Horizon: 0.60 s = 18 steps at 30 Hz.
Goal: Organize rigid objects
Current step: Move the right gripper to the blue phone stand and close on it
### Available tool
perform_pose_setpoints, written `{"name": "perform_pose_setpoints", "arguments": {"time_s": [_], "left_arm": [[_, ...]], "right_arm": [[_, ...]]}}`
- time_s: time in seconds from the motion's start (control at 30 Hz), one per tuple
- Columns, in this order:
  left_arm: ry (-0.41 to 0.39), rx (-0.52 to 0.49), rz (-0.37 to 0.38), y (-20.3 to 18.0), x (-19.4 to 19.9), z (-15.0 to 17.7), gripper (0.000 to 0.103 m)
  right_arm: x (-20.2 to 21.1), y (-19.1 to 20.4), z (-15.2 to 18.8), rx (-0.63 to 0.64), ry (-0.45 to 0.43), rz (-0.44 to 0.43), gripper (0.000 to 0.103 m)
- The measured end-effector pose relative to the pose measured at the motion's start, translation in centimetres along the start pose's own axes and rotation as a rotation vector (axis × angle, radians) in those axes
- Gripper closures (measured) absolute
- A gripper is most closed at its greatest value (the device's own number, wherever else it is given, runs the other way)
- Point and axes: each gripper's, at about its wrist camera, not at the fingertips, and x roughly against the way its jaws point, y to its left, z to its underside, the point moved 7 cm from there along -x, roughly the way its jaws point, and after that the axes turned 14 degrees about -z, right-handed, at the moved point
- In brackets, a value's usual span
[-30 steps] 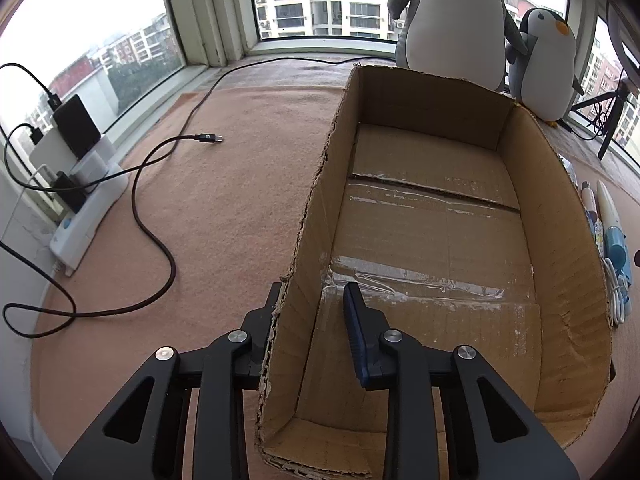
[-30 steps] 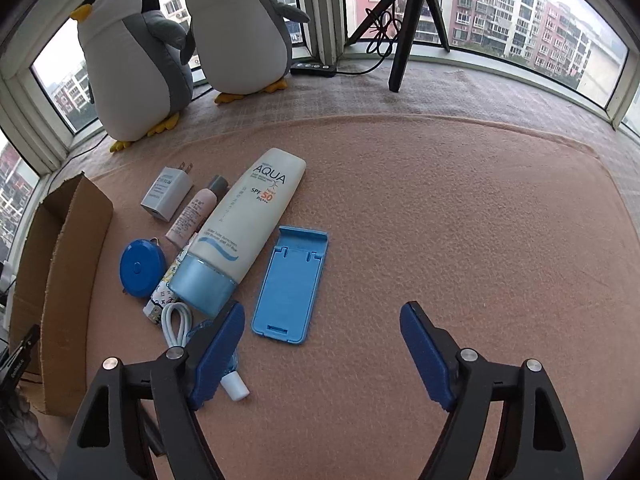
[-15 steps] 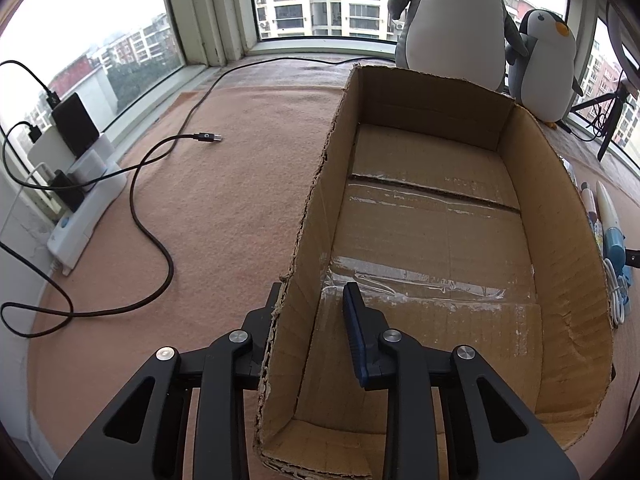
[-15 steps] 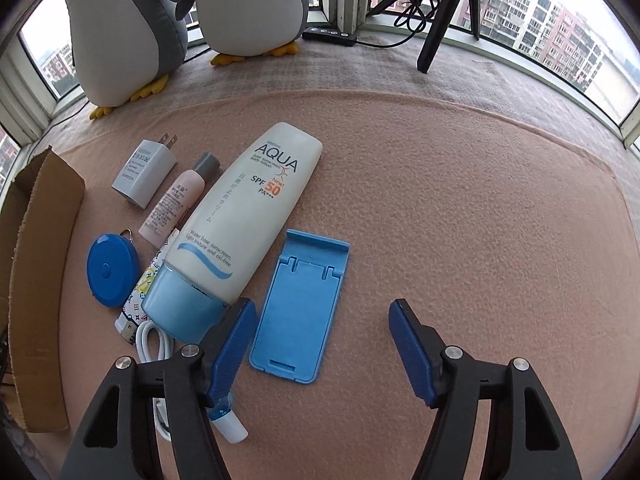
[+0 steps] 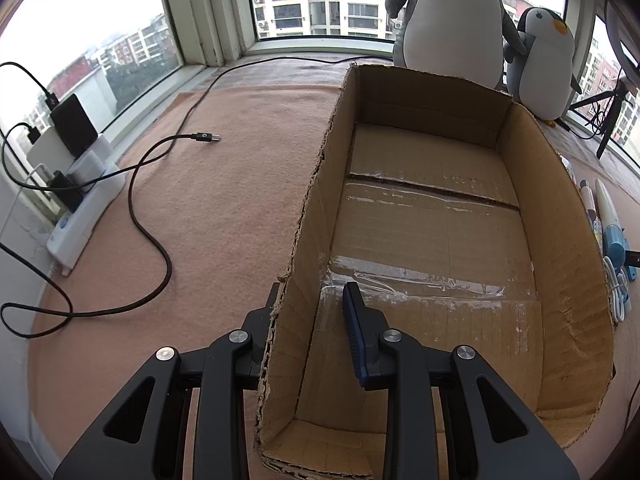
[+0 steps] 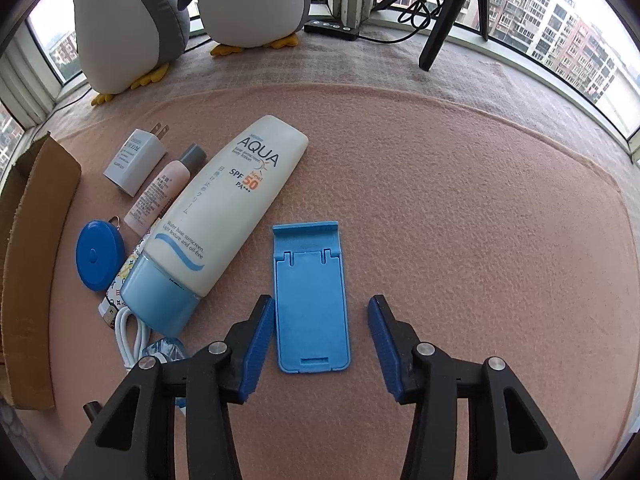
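Note:
An empty cardboard box lies open on the pink mat. My left gripper straddles the box's left wall, one finger outside, one inside, with a gap at the inner finger. In the right wrist view a flat blue phone stand lies between the open fingers of my right gripper, which do not touch it. Left of it lie an AQUA sunscreen tube, a small pink bottle, a white charger plug, a blue round tape measure and a coiled white cable.
Two plush penguins stand by the window behind the items. A black tripod stands at the back right. A black cable and a white power strip lie left of the box. The box's side shows at the right wrist view's left edge.
My right gripper has moved forward and left, so the blue phone stand now lies between its fingers, and the fingers have narrowed. The left gripper and the box have not moved.

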Motion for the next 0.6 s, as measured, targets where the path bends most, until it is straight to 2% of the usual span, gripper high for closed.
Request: {"name": "perform_pose_setpoints", "arguments": {"time_s": [0.1,0.33,0.6], "left_arm": [[0.001,-0.002,0.003,0.0,0.0,0.0,0.076],[0.008,0.004,0.018,0.1,-0.2,0.0,0.077],[0.000,-0.005,0.009,0.0,-0.2,0.0,0.076]], "right_arm": [[0.1,-0.2,0.0,0.004,-0.004,0.000,0.070],[0.4,-0.2,0.4,-0.001,-0.027,0.006,0.070],[1.9,-0.6,2.1,-0.043,-0.065,-0.026,0.070]]}}
